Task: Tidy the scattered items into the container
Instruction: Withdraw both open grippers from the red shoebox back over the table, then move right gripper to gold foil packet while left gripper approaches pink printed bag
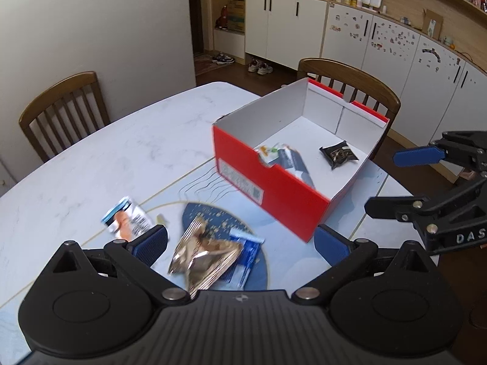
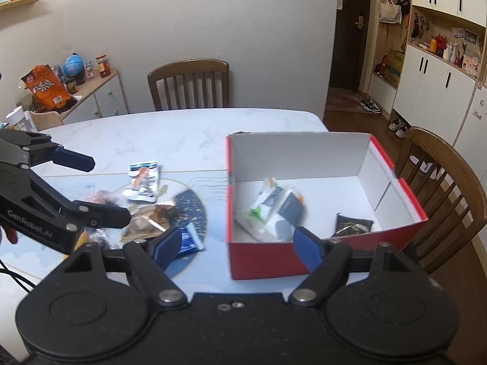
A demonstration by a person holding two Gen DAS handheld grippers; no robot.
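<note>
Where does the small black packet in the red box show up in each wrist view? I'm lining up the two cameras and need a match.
Left wrist view: the black packet lies right of centre, on the box floor toward its far right corner.
Right wrist view: the black packet lies lower right, by the near wall.
Shared landmark: the red box, with a white-and-grey pouch inside.

White marbled table (image 1: pixel 100 140), a pale placemat (image 1: pixel 304 261) with a blue speckled disc spread on it. On the mat: red box (image 1: pixel 274 194), bronze foil packet (image 1: pixel 204 255), blue sachet (image 1: pixel 246 255). A white-and-orange packet (image 1: pixel 127 220) lies just beside them.
</note>
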